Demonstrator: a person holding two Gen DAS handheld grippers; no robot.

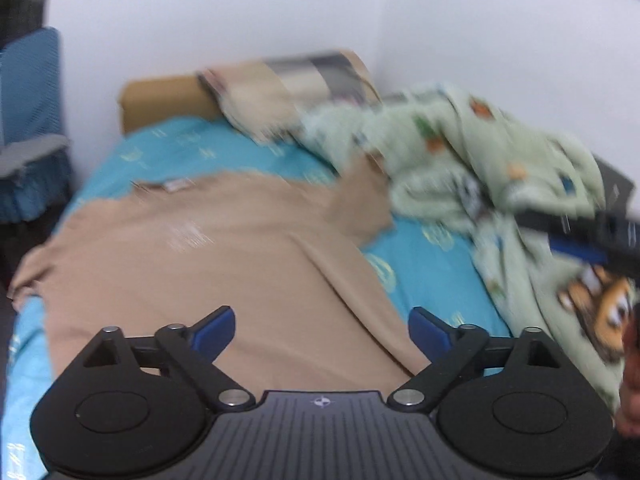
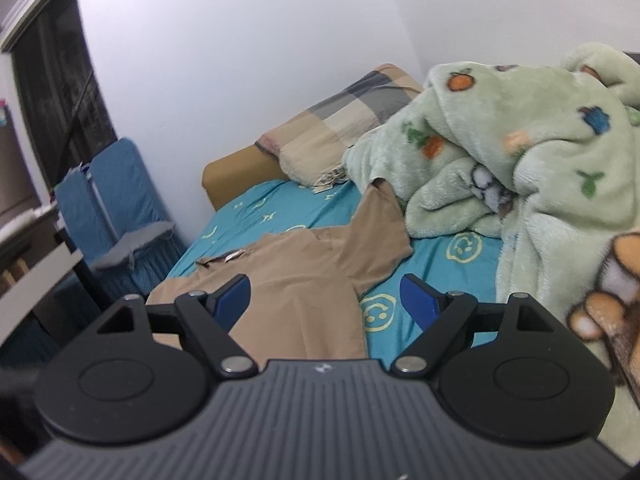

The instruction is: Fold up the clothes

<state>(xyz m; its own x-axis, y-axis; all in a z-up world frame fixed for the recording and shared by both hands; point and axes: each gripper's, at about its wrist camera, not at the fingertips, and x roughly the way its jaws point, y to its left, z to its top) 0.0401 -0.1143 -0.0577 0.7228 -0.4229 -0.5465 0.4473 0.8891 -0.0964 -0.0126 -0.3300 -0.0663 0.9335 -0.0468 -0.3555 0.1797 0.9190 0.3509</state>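
A tan short-sleeved shirt [image 1: 208, 264] lies spread flat on a bed with a turquoise sheet [image 1: 432, 264], collar toward the headboard, one sleeve pointing at the blanket. It also shows in the right wrist view [image 2: 304, 280]. My left gripper [image 1: 322, 330] is open and empty, hovering above the shirt's lower part. My right gripper [image 2: 325, 296] is open and empty, above the shirt's right side and the sheet [image 2: 460, 256]. The right gripper also shows blurred at the right edge of the left wrist view [image 1: 592, 236].
A fluffy green printed blanket [image 2: 540, 152] is heaped along the bed's right side. A plaid pillow [image 2: 352, 120] leans on the tan headboard [image 2: 236, 176]. A blue chair [image 2: 120, 208] and a desk edge [image 2: 36, 280] stand left of the bed. White walls lie behind.
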